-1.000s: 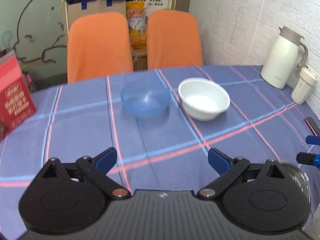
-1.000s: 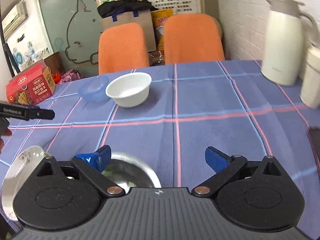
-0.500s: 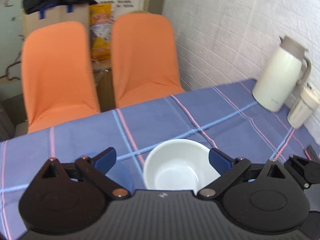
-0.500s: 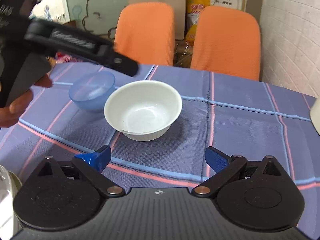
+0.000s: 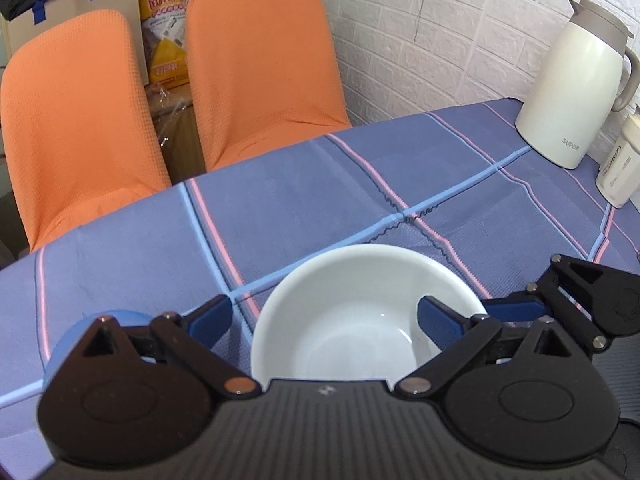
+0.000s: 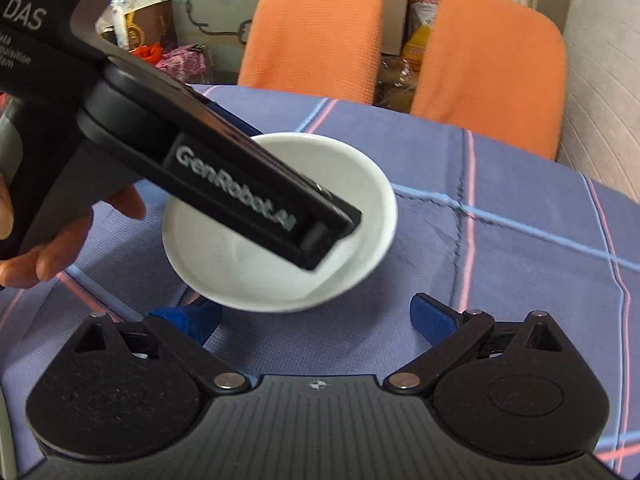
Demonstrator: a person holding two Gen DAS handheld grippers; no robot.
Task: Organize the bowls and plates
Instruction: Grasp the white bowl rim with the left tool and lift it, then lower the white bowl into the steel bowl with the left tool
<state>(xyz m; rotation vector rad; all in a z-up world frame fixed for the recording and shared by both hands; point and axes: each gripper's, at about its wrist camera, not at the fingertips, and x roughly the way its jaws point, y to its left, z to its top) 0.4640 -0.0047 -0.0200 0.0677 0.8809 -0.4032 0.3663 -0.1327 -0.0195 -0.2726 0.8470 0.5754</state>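
Observation:
A white bowl [image 5: 352, 320] stands on the blue checked tablecloth [image 5: 320, 184]. My left gripper [image 5: 324, 316] is open right over it, its left finger outside the bowl's left wall and its right finger over the inside near the right rim. A translucent blue bowl [image 5: 108, 318] peeks out behind the left finger. In the right wrist view the white bowl [image 6: 248, 276] lies just beyond my open right gripper [image 6: 310, 320], and the left tool's black body [image 6: 240, 188] reaches across it and hides the blue bowl. Part of the right tool [image 5: 580, 296] shows by the bowl's right side.
A cream thermos jug [image 5: 572, 92] and a small cream container [image 5: 620, 168] stand at the table's far right by the brick wall. Two orange chairs [image 5: 80, 120] [image 5: 260, 60] sit behind the far edge. A hand [image 6: 60, 248] holds the left tool.
Both grippers have moved forward to the white bowl. The left one went from well short of both bowls to directly over the white one; the right one closed in on its near side.

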